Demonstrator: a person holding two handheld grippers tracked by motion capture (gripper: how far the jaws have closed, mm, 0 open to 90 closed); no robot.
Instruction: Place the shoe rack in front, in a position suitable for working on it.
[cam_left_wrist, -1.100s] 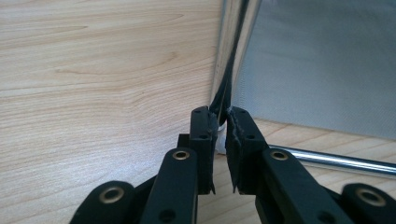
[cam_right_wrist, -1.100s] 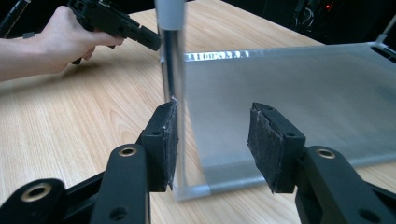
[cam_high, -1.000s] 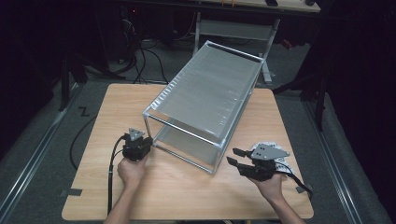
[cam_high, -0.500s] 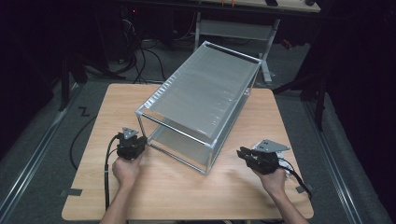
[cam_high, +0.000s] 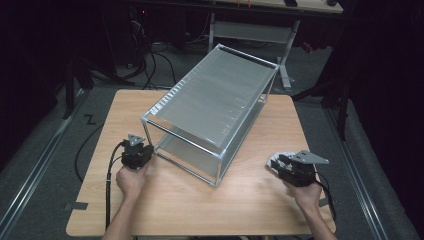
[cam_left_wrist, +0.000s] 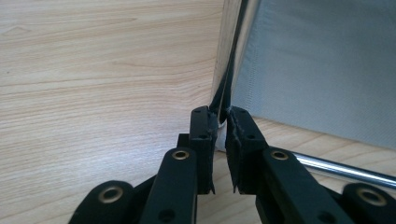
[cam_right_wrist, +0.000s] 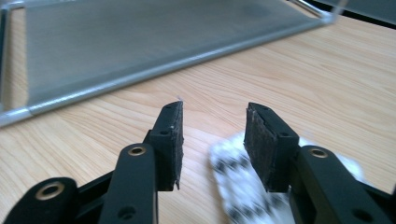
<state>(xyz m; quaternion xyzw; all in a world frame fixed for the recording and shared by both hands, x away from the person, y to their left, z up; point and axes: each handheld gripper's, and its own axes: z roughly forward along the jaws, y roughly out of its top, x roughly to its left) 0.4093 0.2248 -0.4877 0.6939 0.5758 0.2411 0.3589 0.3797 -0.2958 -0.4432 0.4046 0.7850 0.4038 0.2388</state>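
The left gripper (cam_left_wrist: 222, 116) is now clamped on the near corner post of the wire shelf rack (cam_high: 210, 107), which stands mid-table. The right gripper (cam_right_wrist: 212, 123) has withdrawn, jaws parted and empty, above a spotted white cloth (cam_right_wrist: 238, 186); the rack's position appears settled.

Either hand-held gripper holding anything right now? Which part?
The left hand-held gripper is shut on the metal frame, at its near-left upright corner post. The right hand-held gripper is open and holds nothing.

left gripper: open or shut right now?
Shut. In the left gripper view the left gripper has its jaws pinched on the thin upright post at the rack's near corner.
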